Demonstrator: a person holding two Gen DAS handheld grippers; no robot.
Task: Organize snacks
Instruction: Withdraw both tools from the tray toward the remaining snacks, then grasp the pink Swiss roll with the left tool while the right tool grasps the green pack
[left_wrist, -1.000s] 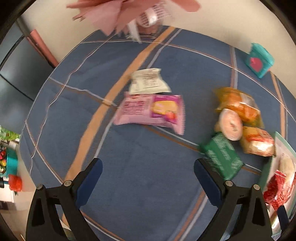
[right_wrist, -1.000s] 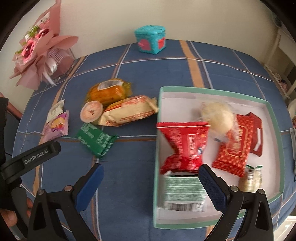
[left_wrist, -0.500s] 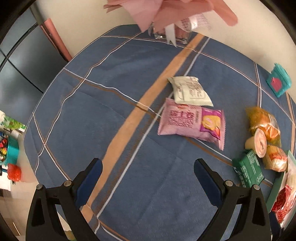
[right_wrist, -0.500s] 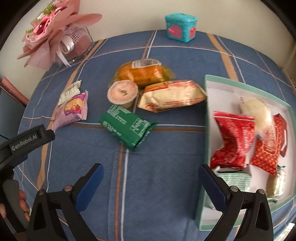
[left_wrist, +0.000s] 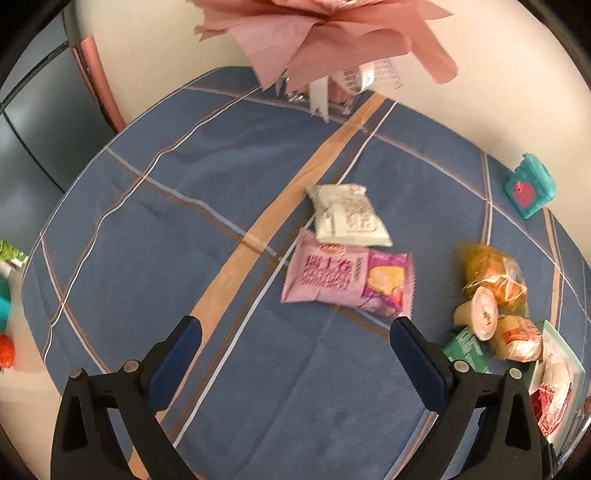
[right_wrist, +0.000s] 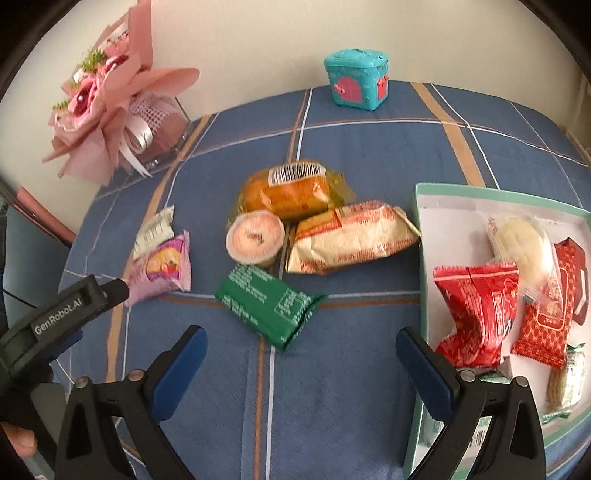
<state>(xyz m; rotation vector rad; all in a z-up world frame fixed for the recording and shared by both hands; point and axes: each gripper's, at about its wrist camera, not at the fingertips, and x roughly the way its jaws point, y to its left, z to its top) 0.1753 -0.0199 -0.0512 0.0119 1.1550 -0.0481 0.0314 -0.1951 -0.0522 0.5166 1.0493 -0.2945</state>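
Green-rimmed tray (right_wrist: 419, 229) with 2 red packets (right_wrist: 476, 306) inside; left claw (left_wrist: 295, 354) and right claw (right_wrist: 301, 363) wide, empty.

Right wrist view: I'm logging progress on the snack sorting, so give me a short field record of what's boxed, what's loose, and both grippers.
box: teal-rimmed box, right side of table
in box: red packets, pale round bun, others partly hidden
loose: green packet, pudding cup, beige packet, orange bread, purple packet, white packet
right gripper: open, empty, green packet nearest
left gripper: open, empty, facing purple packet
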